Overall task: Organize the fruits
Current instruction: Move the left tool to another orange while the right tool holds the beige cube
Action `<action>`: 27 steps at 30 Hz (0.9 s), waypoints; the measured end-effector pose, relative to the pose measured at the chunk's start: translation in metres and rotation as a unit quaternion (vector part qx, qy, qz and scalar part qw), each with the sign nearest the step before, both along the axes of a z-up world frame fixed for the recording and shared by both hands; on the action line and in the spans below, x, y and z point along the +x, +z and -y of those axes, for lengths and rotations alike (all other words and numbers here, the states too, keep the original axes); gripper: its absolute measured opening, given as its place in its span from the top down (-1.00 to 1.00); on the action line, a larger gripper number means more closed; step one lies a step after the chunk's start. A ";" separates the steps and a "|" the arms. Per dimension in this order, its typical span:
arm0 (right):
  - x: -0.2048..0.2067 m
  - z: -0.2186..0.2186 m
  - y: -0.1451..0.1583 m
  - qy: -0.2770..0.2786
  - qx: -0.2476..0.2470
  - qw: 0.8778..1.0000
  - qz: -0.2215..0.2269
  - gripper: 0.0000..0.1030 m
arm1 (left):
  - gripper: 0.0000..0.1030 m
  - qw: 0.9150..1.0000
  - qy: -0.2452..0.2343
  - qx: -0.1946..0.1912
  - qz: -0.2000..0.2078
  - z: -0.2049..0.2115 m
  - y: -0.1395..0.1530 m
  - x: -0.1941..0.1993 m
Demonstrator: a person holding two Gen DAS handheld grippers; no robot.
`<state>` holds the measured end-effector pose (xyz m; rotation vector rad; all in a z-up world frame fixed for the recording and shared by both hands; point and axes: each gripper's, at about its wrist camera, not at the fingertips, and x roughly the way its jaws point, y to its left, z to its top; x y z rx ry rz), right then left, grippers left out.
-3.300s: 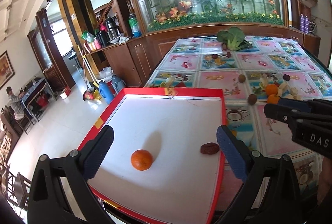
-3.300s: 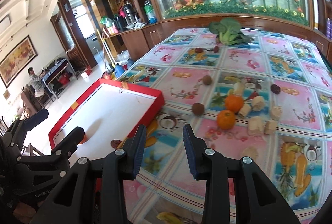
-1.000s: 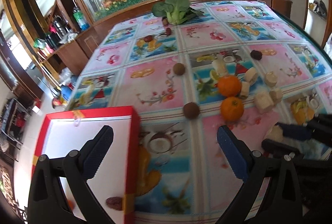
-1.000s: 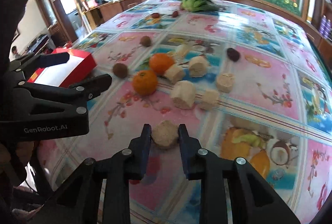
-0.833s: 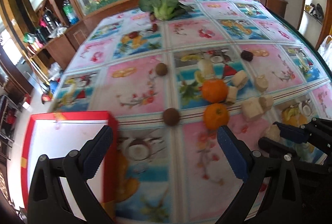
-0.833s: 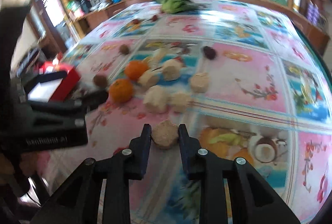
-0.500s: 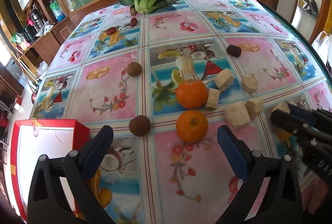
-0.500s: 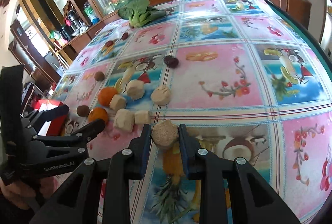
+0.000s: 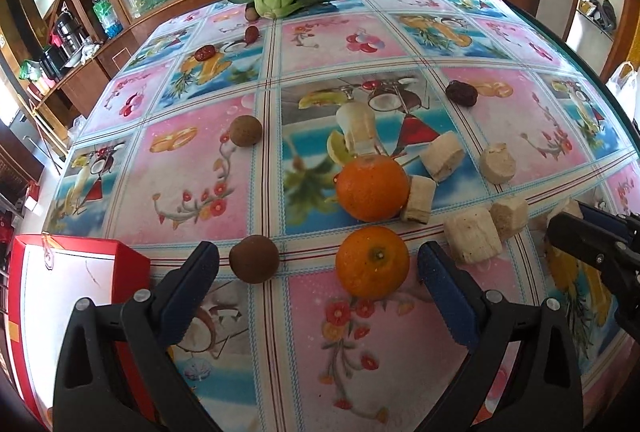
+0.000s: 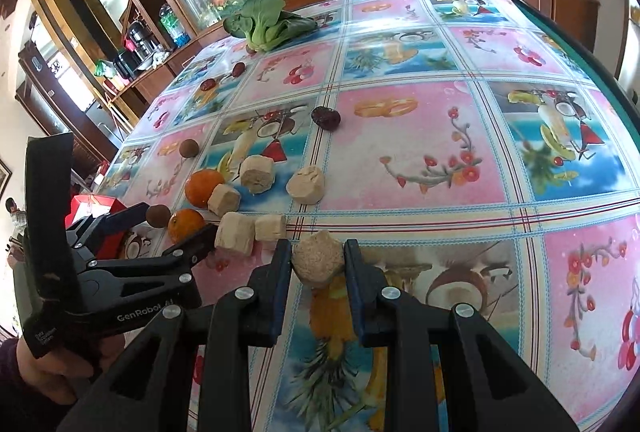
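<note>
Right gripper [image 10: 318,264]: jaws nearly closed, a beige chunk [image 10: 318,264] is clamped between the pads, held just above the fruit-print tablecloth [image 10: 420,159]. Grip looks centred; no slip is seen.

Left gripper [image 9: 318,274]: jaws spread wide, nothing held. The near orange [image 9: 372,262] sits between its fingers, closer to the right-hand pad; a brown round fruit [image 9: 254,258] lies just inside the left-hand pad. No pad contact with either is seen.

Step in hand, as judged: the near orange is to be picked with the left gripper, then carried to the red tray [image 9: 52,296], which lies low and to the left of that gripper.

To be done well:
- Left gripper should be shifted toward its right so the orange is centred and the brown fruit is left outside the jaws; otherwise both get squeezed or one is knocked rolling.
- Pads should be brought down to the orange's widest line before closing; round skin is likely to squirt out if pinched high.
- The second orange [image 9: 372,185] just ahead and the chunk [image 9: 472,238] beyond the right-hand finger should be kept clear.
- Right gripper's clamp should be kept steady meanwhile.
</note>
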<state>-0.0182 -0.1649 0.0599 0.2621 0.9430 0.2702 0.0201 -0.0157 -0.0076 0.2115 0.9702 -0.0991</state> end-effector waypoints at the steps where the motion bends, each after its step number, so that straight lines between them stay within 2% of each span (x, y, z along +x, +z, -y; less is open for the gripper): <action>1: 0.000 0.001 0.000 -0.001 0.000 1.000 0.000 0.51 | -0.86 1.000 0.001 -0.006 0.003 -0.001 0.000 0.000; 3: 0.000 0.002 0.000 -0.004 0.000 1.000 0.001 0.51 | -0.79 1.000 0.002 -0.015 0.006 -0.001 0.000 0.000; 6: 0.001 0.003 0.000 -0.008 0.001 1.000 0.000 0.51 | -0.49 1.000 0.001 -0.023 0.014 -0.001 0.001 -0.002; 12: 0.001 0.003 0.000 -0.012 -0.005 1.000 0.006 0.51 | -0.08 0.999 0.003 -0.049 0.017 0.001 0.002 -0.008; 15: 0.001 0.003 0.001 -0.016 -0.008 1.000 0.012 0.51 | -0.07 0.999 0.000 -0.038 0.024 0.005 0.002 -0.012; 27: -0.001 0.001 0.007 -0.025 -0.023 0.998 0.044 0.51 | -0.06 0.998 0.005 -0.038 0.048 0.002 0.015 -0.032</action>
